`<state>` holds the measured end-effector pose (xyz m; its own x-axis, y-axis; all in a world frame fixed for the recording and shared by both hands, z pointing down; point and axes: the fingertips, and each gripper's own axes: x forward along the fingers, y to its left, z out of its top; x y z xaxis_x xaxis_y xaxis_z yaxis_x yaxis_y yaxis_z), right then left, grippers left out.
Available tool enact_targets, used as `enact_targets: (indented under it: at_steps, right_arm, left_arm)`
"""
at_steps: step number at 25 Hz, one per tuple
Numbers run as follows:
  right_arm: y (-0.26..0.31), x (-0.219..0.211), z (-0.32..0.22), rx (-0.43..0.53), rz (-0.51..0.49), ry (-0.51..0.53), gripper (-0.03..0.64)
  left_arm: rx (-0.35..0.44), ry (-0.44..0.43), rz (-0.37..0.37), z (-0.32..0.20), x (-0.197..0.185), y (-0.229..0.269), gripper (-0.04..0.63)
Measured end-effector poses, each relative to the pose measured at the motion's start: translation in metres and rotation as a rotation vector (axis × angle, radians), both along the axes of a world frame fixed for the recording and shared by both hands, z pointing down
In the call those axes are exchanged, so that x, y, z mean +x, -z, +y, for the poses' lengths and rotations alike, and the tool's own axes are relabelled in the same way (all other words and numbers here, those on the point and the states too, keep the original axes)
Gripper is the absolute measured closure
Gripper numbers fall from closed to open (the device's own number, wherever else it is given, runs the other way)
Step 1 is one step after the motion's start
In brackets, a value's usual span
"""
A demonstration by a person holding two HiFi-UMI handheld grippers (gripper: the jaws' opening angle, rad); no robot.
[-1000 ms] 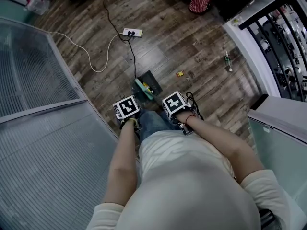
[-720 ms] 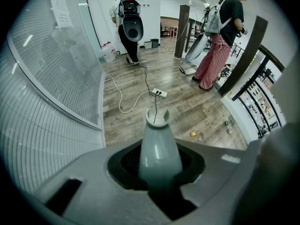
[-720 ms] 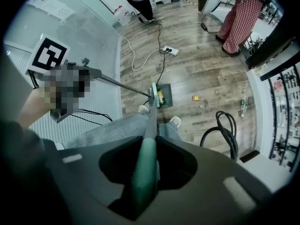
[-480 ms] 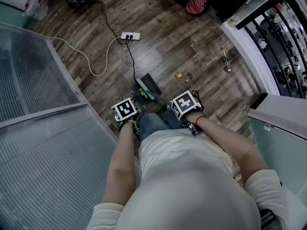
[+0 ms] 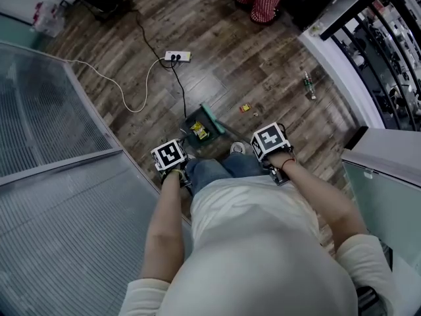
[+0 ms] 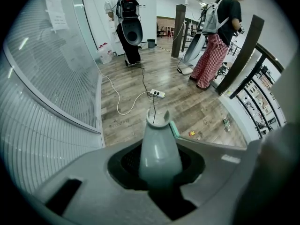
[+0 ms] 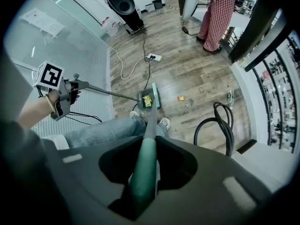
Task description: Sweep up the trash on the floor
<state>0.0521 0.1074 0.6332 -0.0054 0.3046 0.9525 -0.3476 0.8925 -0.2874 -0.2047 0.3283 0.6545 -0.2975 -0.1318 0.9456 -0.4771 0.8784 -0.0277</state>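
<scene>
My left gripper (image 6: pixel 157 167) is shut on the grey dustpan handle (image 6: pixel 159 146). In the head view the dark dustpan (image 5: pixel 199 129) lies on the wood floor ahead of my feet, with a yellow wrapper (image 5: pixel 198 131) inside it. My right gripper (image 7: pixel 143 173) is shut on the green broom handle (image 7: pixel 145 165), whose teal head (image 7: pixel 155 95) rests beside the dustpan (image 7: pixel 147 100). A small red-and-yellow scrap (image 5: pixel 245 108) lies on the floor to the right of the pan. A small bottle (image 5: pixel 307 84) lies farther right, near the white base.
A white power strip (image 5: pixel 177 56) with a black cord and a white cord lies beyond the dustpan. A ribbed glass wall (image 5: pixel 59 176) runs on my left, a railing (image 5: pixel 368 38) on my right. A black hose loop (image 7: pixel 220 125) hangs by my right gripper. A person in checked trousers (image 6: pixel 211 55) stands ahead.
The dustpan has slid farther from my feet and now shows the yellow wrapper inside. My right gripper has moved right with the broom. The left gripper has barely moved.
</scene>
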Motion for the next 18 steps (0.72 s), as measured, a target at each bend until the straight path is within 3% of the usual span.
enact_targets:
  at_steps: [4,7,9,13,18]
  right_arm:
    - [-0.003,0.005,-0.019,0.015,-0.004,-0.069,0.518]
    - [-0.004,0.009,-0.035,0.03,-0.009,-0.135,0.518]
    - [-0.006,0.012,-0.047,0.046,-0.012,-0.171,0.518]
    - [-0.011,0.017,-0.075,0.093,-0.012,-0.214,0.518]
    - [-0.018,0.019,-0.114,0.165,0.011,-0.232,0.518]
  left_arm:
    - [-0.038,-0.022,-0.058,0.001,-0.013,0.009,0.502]
    - [0.022,-0.01,0.019,-0.013,0.001,-0.002,0.502]
    - [0.033,-0.013,0.031,-0.019,0.005,-0.004,0.502]
    - [-0.019,-0.031,-0.04,-0.021,-0.006,0.009,0.502]
    - [0.047,-0.015,0.039,-0.045,0.008,-0.006,0.502]
